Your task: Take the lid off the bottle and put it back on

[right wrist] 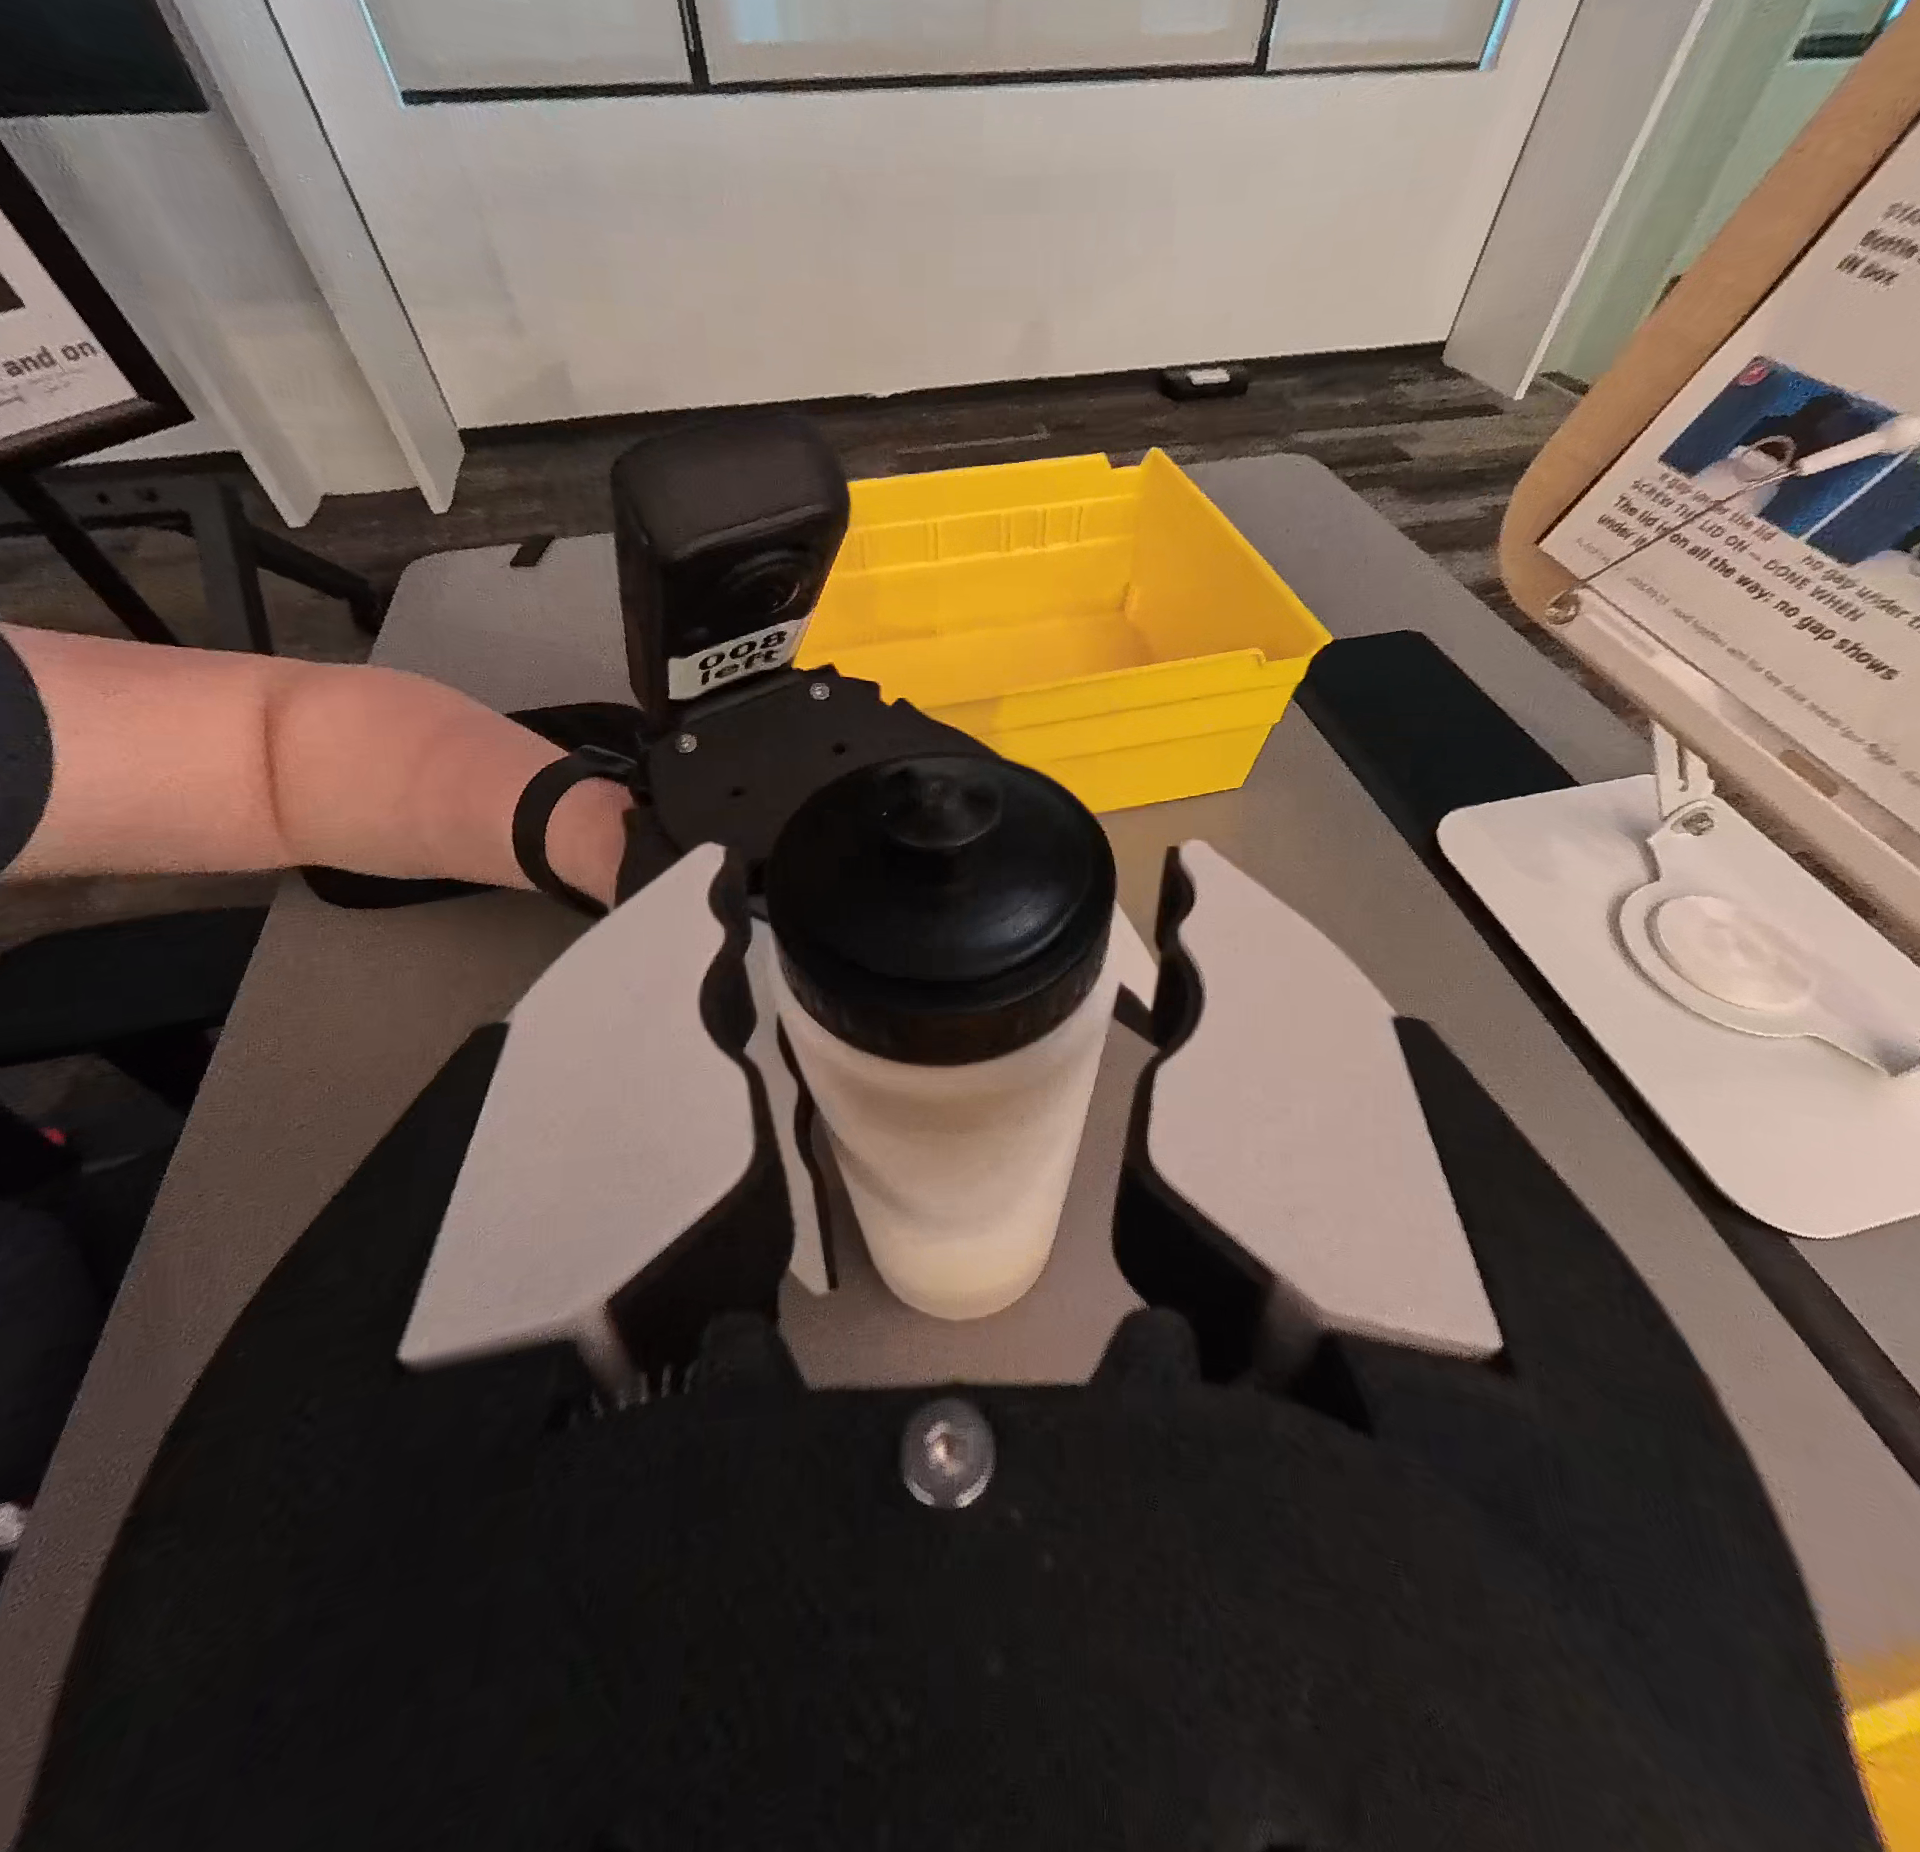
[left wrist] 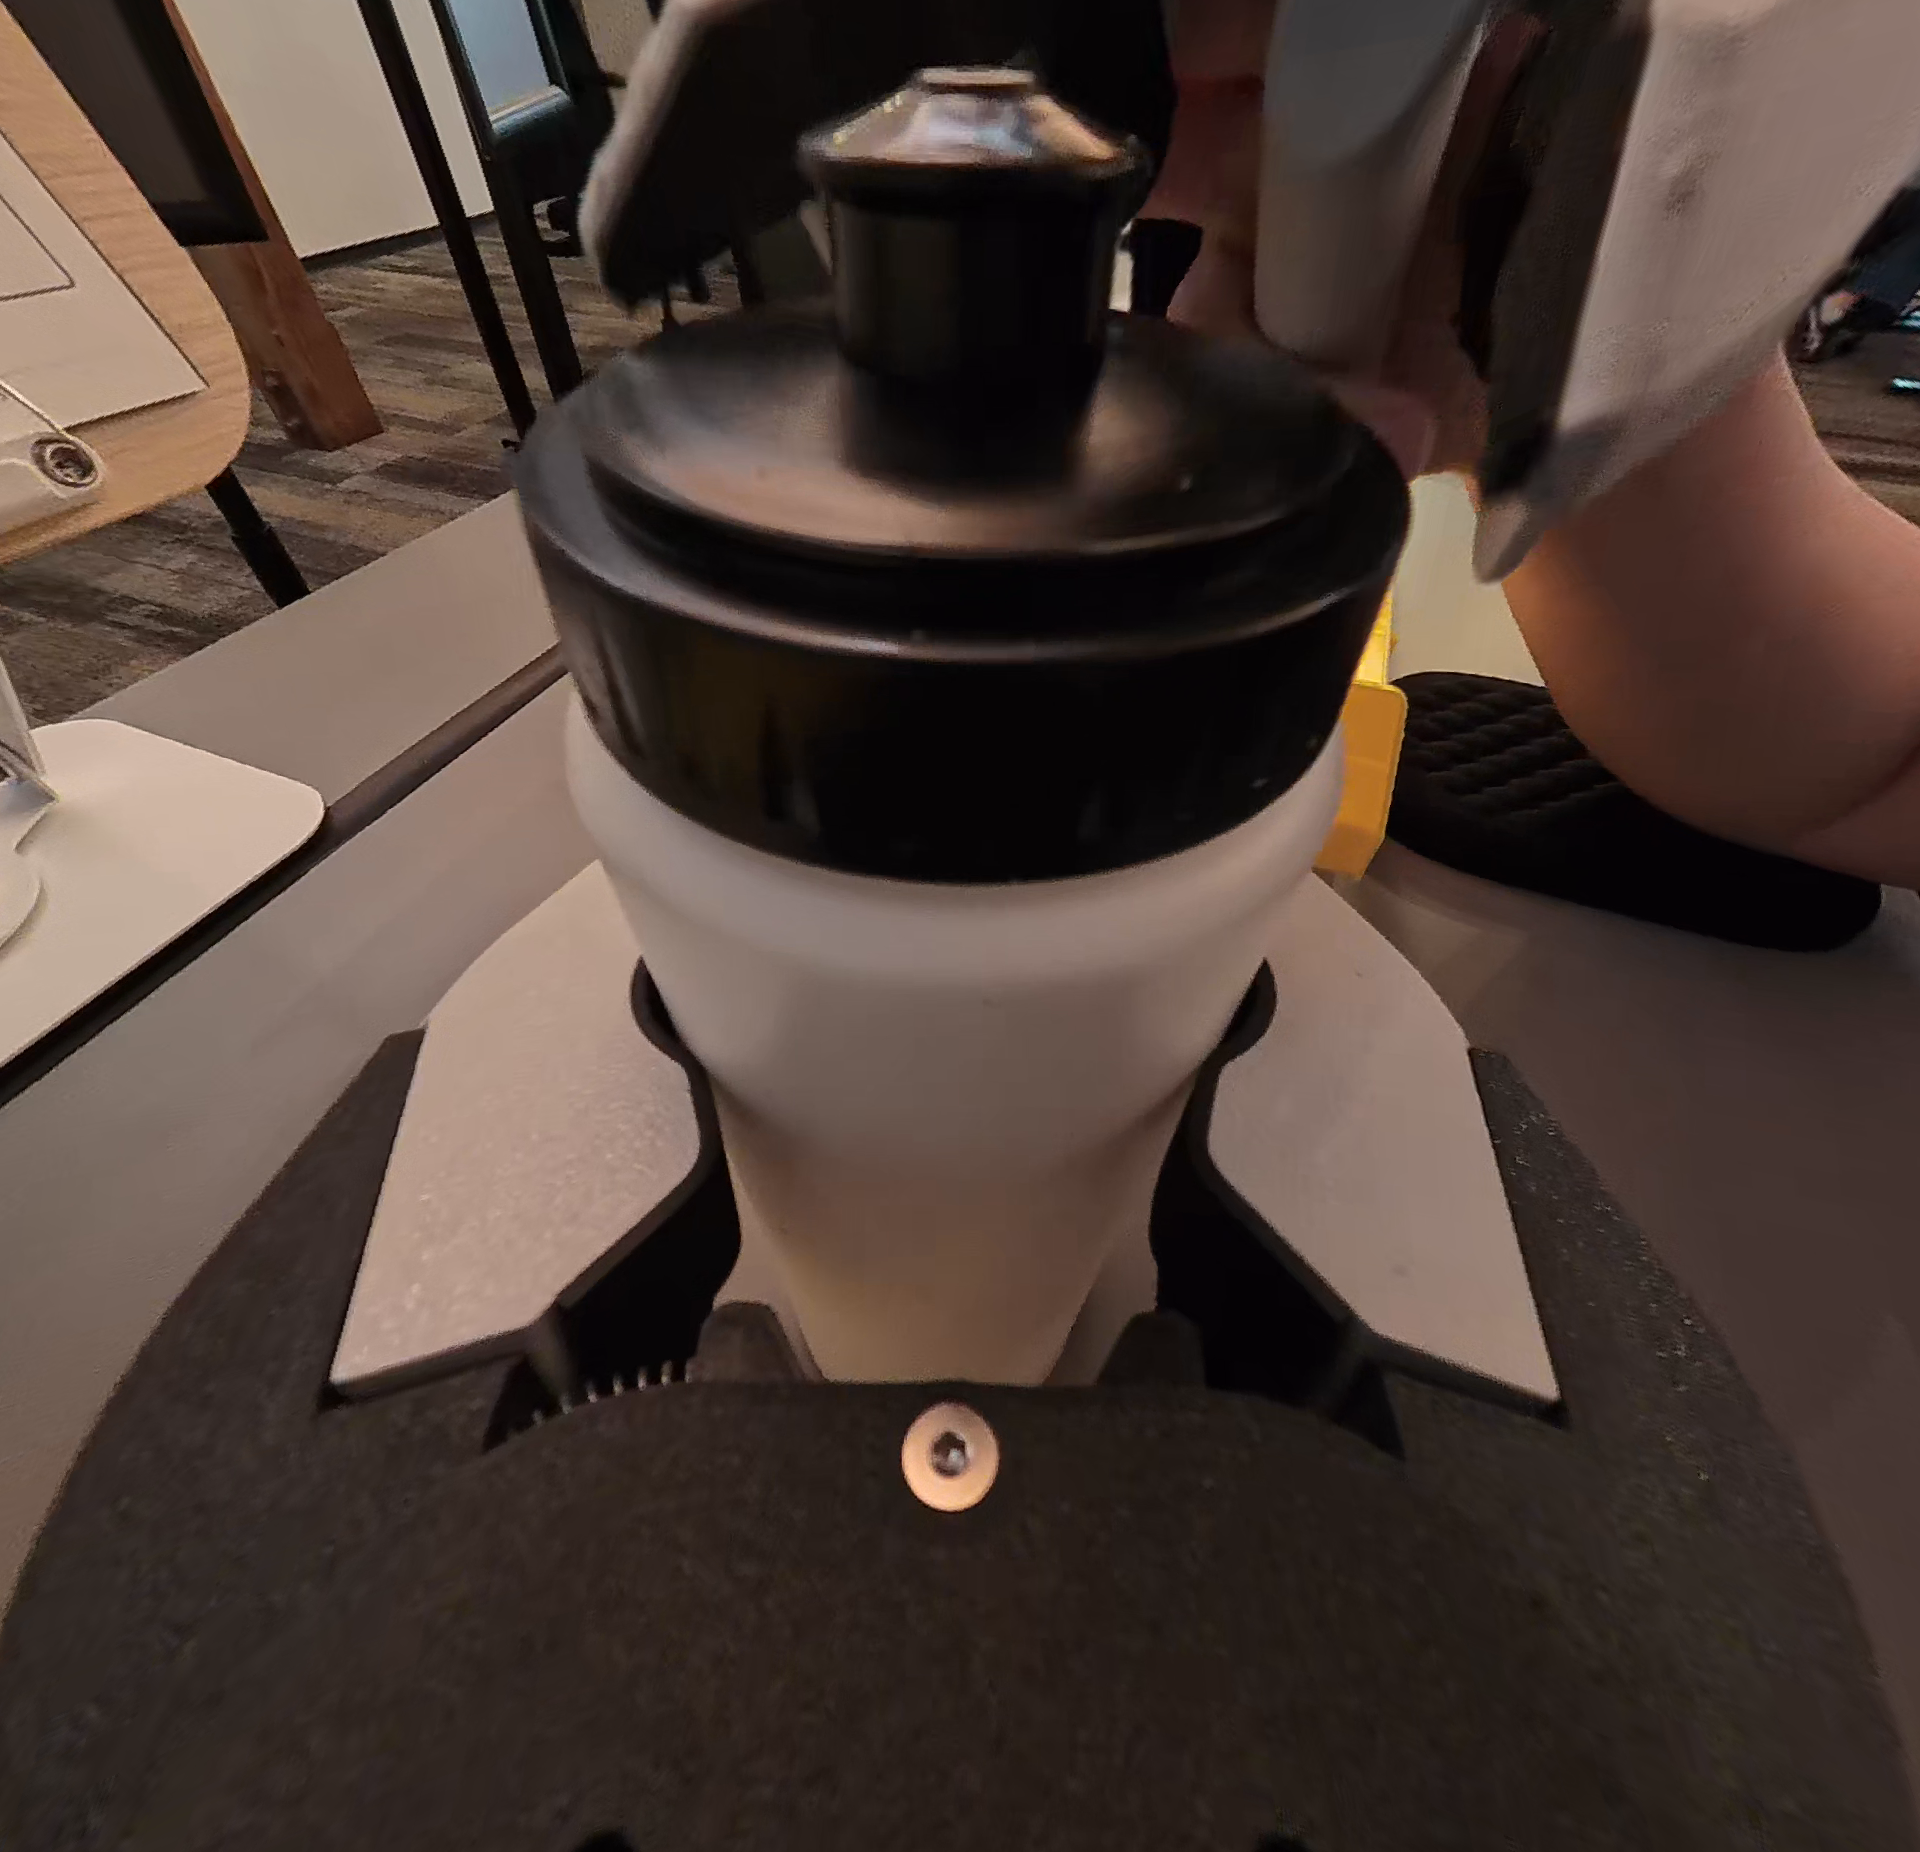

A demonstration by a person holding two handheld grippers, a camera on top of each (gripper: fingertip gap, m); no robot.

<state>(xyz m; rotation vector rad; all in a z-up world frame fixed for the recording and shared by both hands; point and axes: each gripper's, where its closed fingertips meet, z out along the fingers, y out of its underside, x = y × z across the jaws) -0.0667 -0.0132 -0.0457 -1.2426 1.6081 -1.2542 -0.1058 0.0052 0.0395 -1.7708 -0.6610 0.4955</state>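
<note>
Currently the lid (right wrist: 940, 903) sits on the bottle (right wrist: 951, 1168) with no gap visible under its skirt, so the step in hand appears to be either the start of unscrewing or the end of screwing back on; these views alone do not settle which

Bottle position: upright on the grey table (right wrist: 1455, 971), in front of the yellow bin (right wrist: 1060, 649), which stands open and empty behind the bottle. A white stand (right wrist: 1683, 981) carrying a board lies to the right of the bottle

Left gripper (left wrist: 951, 992): its fingers (left wrist: 540, 1158) are closed onto the white body just below the shoulder, one on each side, and hold the bottle steady. In the right wrist view the same gripper reaches the bottle from the far left side, with a hand (right wrist: 436, 774) on its handle

Right gripper (right wrist: 951, 929): its jaws stand parted, wider than the lid, with one pad on each side of the lid and a clear gap to it on both sides. It holds nothing. In the left wrist view it hangs above and behind the spout (left wrist: 971, 213), blurred

Next move, as a judgement: if unscrewing follows, the right gripper needs to lower level with the ribbed skirt, close squarely on it, then turn while the left gripper resists rotation. A grip too high on the spout risks slipping
</note>
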